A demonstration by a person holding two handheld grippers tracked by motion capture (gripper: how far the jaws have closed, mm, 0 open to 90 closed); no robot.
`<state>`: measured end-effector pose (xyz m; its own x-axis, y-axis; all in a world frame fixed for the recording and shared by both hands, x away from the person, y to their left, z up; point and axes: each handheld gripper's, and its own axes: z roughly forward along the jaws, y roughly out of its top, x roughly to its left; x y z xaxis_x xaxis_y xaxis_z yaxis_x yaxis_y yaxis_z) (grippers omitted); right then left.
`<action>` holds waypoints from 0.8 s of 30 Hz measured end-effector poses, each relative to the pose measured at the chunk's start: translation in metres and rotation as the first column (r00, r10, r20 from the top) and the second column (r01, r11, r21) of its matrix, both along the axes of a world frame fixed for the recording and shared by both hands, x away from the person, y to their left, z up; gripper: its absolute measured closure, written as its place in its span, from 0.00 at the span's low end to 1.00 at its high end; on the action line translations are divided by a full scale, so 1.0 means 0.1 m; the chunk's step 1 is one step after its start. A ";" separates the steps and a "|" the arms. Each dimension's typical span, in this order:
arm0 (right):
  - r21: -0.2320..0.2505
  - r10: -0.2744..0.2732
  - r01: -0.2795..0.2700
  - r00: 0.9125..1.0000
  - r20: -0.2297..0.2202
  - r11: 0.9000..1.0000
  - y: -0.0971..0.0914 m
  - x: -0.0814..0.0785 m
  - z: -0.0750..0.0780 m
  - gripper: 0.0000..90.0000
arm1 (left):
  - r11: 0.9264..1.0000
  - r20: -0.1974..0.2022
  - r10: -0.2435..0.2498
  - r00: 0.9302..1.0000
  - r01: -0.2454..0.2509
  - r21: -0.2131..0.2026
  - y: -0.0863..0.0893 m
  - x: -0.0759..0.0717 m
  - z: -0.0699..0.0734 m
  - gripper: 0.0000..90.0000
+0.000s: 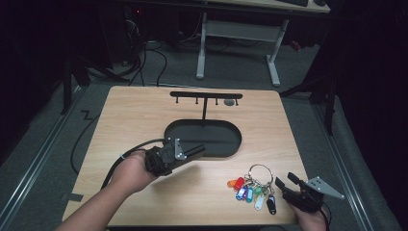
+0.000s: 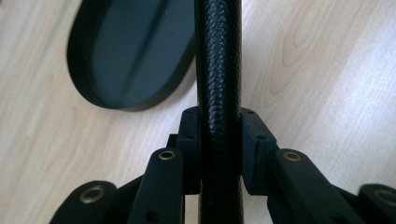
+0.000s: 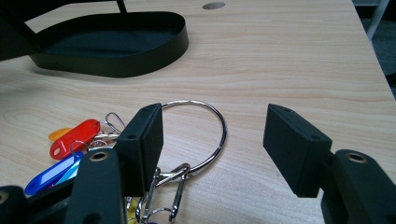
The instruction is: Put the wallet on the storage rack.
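Note:
A bunch of keys with coloured tags on a large metal ring lies at the table's front right. My right gripper stands open just to its right; in the right gripper view the ring lies partly between the jaws, the left jaw over the clips and a red tag. My left gripper hovers at the front edge of the black oval tray. In the left gripper view its jaws are shut on a black textured rod that runs past them.
A black T-shaped hanger rail with small pegs rises from the tray on a thin post. A round hole sits in the wooden table behind it. Cables and a desk frame lie on the floor beyond.

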<state>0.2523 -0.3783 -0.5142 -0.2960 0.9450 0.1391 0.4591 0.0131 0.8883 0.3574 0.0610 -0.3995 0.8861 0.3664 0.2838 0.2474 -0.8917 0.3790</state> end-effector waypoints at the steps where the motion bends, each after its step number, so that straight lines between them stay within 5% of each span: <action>1: -0.001 0.000 0.000 1.000 0.002 1.000 -0.01 0.00 0.00 0.43 | 1.000 0.002 0.006 1.000 -0.006 0.002 -0.01 0.01 0.01 0.81; 10: 0.006 -0.019 0.019 1.000 0.007 1.000 -0.06 -0.05 0.01 0.43 | 1.000 0.079 -0.017 0.997 0.016 0.014 -0.07 0.11 0.03 0.81; 16: 0.002 -0.019 0.019 1.000 0.003 1.000 -0.06 -0.06 0.00 0.43 | 0.997 0.143 -0.050 0.988 0.042 0.058 -0.12 0.15 0.04 0.81; 24: 0.005 -0.029 0.029 1.000 -0.002 1.000 -0.08 -0.09 0.00 0.43 | 0.991 0.241 -0.115 0.964 0.094 0.097 -0.23 0.23 0.05 0.81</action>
<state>0.2436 -0.3866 -0.5146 -0.2683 0.9524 0.1446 0.4612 -0.0048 0.8873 0.3808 0.0384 -0.3945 0.8174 0.2413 0.5230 0.0604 -0.9389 0.3388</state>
